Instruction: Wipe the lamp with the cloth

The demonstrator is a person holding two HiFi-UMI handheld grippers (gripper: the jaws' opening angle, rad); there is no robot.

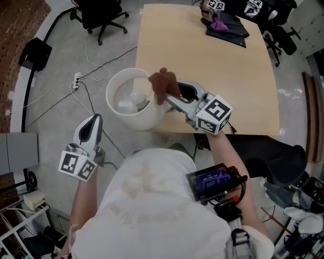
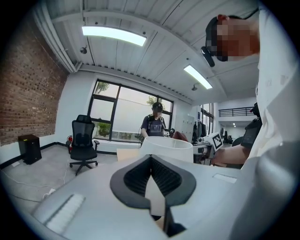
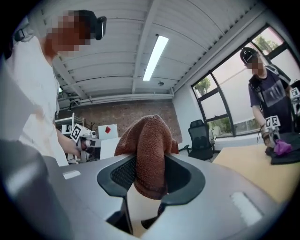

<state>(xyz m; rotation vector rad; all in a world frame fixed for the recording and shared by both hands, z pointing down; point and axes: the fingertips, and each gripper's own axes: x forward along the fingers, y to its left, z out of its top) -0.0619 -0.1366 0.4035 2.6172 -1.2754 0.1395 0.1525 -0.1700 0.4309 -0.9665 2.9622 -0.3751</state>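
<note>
A white drum lamp shade stands at the near left edge of the wooden table, its bulb showing inside. My right gripper is shut on a brown cloth, which rests at the shade's right rim. In the right gripper view the cloth bulges up between the jaws, with the white shade just below it. My left gripper hangs over the floor, left of and below the lamp, shut with nothing in it. From the left gripper view the shade stands ahead, apart from the jaws.
A power strip and cables lie on the floor left of the table. An office chair and a black box stand farther off. A dark cloth with a purple thing lies at the table's far end, where another person stands.
</note>
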